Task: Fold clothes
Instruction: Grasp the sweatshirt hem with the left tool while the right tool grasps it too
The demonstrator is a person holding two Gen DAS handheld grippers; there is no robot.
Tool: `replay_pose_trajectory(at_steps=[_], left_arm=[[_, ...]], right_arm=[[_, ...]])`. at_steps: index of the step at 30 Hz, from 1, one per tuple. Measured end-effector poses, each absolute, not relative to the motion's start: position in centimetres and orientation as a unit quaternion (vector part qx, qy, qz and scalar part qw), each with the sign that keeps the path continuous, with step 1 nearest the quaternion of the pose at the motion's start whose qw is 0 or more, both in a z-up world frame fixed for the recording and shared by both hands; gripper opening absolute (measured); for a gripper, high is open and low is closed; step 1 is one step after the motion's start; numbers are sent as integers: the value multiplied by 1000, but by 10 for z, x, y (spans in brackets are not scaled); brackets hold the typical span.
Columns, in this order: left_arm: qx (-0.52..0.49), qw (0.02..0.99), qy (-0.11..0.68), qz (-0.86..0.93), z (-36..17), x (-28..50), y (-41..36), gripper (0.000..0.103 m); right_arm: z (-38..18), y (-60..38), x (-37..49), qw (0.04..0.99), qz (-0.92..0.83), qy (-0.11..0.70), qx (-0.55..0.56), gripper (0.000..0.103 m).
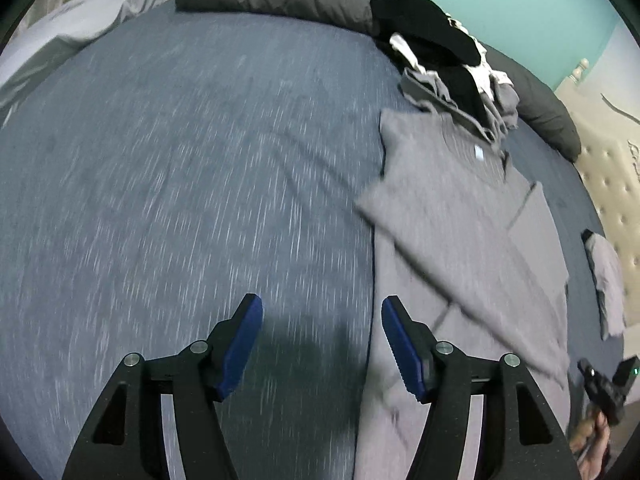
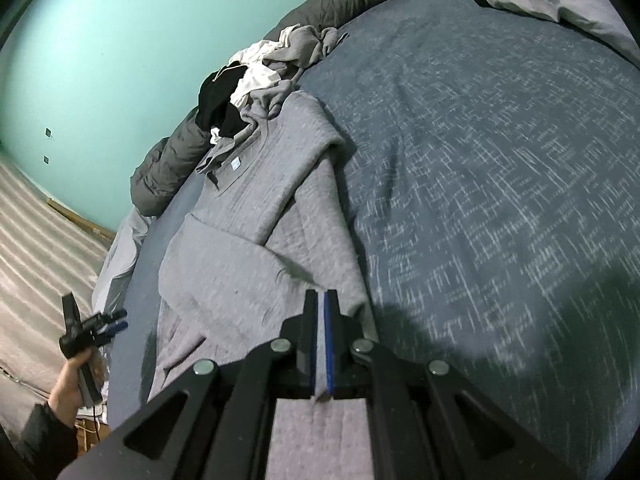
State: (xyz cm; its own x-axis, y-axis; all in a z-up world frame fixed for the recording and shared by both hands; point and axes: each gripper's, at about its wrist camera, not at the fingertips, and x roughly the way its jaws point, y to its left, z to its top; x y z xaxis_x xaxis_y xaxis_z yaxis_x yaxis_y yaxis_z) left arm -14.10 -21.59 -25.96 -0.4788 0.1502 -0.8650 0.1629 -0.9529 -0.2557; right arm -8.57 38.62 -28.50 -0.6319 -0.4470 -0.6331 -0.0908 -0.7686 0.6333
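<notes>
Looking down the left wrist view, the left tool hangs spread and empty over the bed, the grey sweatshirt lying just beside it — soft, limp, light fabric. Switching to the right wrist view, the right tool pinches its hem; I'd take corners and edges, since it sags anywhere else.

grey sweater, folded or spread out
Partly folded: the grey sweater has a sleeve laid across its body, with the right gripper pinching its edge.
</notes>
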Motion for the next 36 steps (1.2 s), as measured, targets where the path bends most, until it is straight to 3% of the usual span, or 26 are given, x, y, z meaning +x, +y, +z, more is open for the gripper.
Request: replay_pose_trajectory(at_steps=[2, 4, 10, 27, 36], left_arm=[[518, -1, 156, -841, -261, -121, -213, 67], [525, -11, 163, -835, -264, -104, -210, 69], [545, -46, 158, -822, -269, -66, -199, 72], [588, -79, 145, -792, -288, -1, -175, 72], [609, -94, 154, -772, -308, 14, -168, 72]], right_arm=[[-283, 385, -82, 106, -841, -323, 422, 14], [-280, 382, -78, 110, -836, -322, 430, 28], [-274, 378, -65, 125, -818, -308, 469, 38], [-281, 389, -16, 135, -758, -265, 580, 52], [-291, 396, -5, 139, -737, -274, 602, 53]])
